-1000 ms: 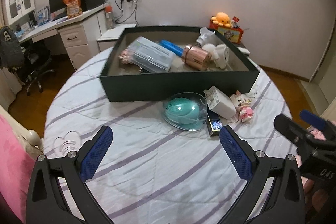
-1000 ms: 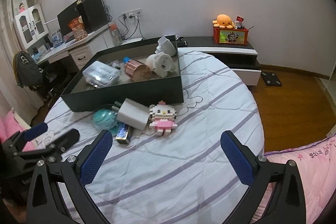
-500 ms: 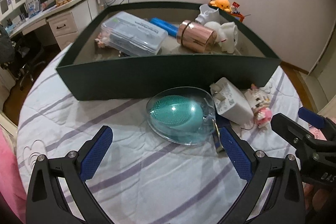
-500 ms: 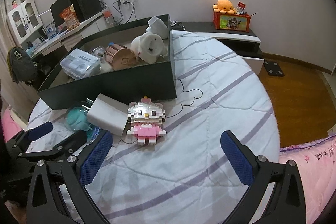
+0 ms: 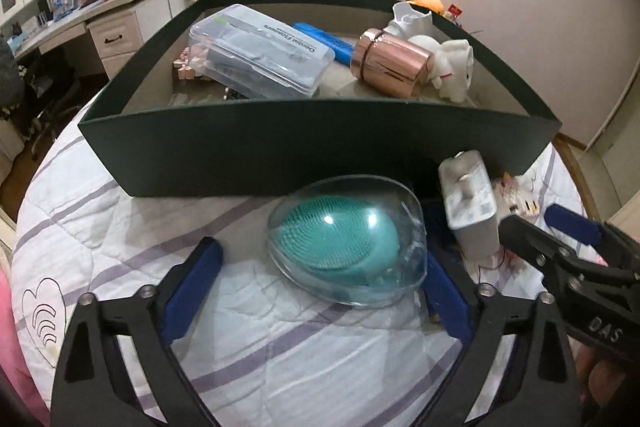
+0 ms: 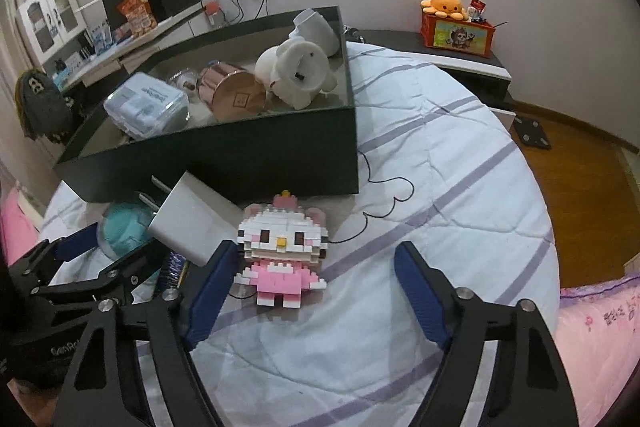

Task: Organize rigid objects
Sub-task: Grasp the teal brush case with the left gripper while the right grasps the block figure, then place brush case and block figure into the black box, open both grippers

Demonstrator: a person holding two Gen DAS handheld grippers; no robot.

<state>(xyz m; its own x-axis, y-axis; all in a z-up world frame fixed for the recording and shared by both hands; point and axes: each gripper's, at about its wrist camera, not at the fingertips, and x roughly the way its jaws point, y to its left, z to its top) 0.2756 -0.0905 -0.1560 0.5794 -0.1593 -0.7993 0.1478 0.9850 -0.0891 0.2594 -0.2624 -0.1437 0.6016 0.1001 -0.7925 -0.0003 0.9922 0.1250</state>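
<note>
We see our left hand-held gripper (image 5: 316,283) spread wide around the teal brush in its clear case (image 5: 346,241), on the bed (image 5: 120,227) just near of the dark green box (image 5: 312,147). To the right lies the white charger (image 6: 192,223), then the block kitten (image 6: 282,247) inside our wide-open right hand-held gripper (image 6: 312,287).
</note>
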